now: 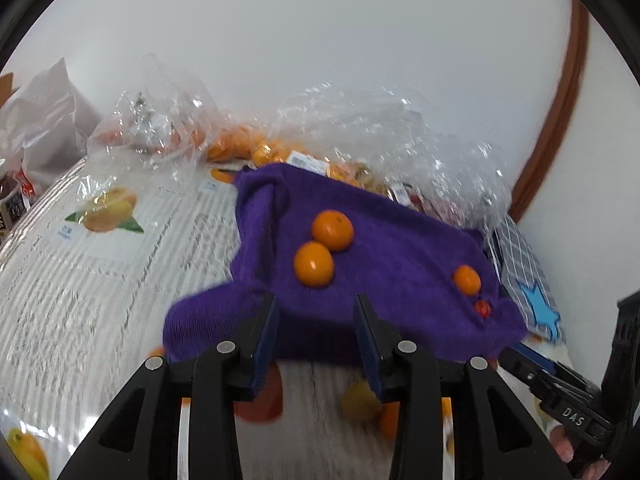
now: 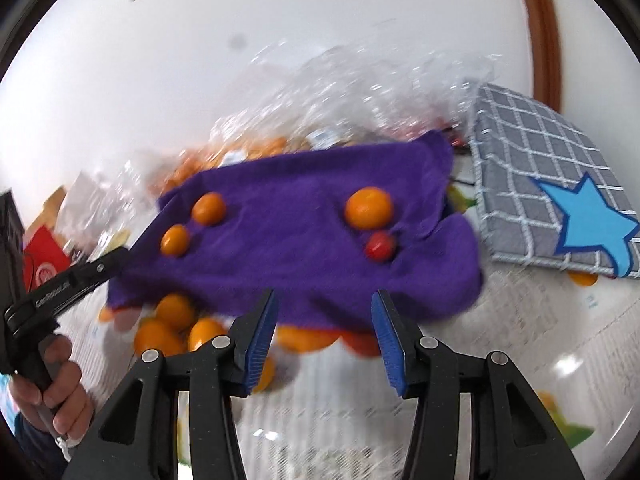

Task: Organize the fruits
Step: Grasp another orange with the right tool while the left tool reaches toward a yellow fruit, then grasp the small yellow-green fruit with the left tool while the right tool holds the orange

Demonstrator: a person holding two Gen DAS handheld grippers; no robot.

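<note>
A purple cloth [image 1: 384, 264] lies on the table, also in the right wrist view [image 2: 288, 240]. On it sit two oranges side by side [image 1: 332, 230] [image 1: 314, 264], a third orange [image 1: 466, 279] and a small red fruit [image 1: 483, 308]. In the right wrist view these are two oranges at left [image 2: 208, 208] [image 2: 175, 240], one at right [image 2: 369, 208] and the red fruit [image 2: 380, 246]. More oranges [image 2: 172, 328] lie under the cloth's near edge. My left gripper [image 1: 316, 320] is open and empty at that edge. My right gripper [image 2: 324, 316] is open and empty there too.
Clear plastic bags with oranges [image 1: 248, 148] lie behind the cloth. A grey checked box with a blue star [image 2: 552, 200] stands at the right. White bags [image 1: 40, 120] and a red packet [image 2: 44, 264] are at the left. The table [image 1: 100, 288] has a printed cover.
</note>
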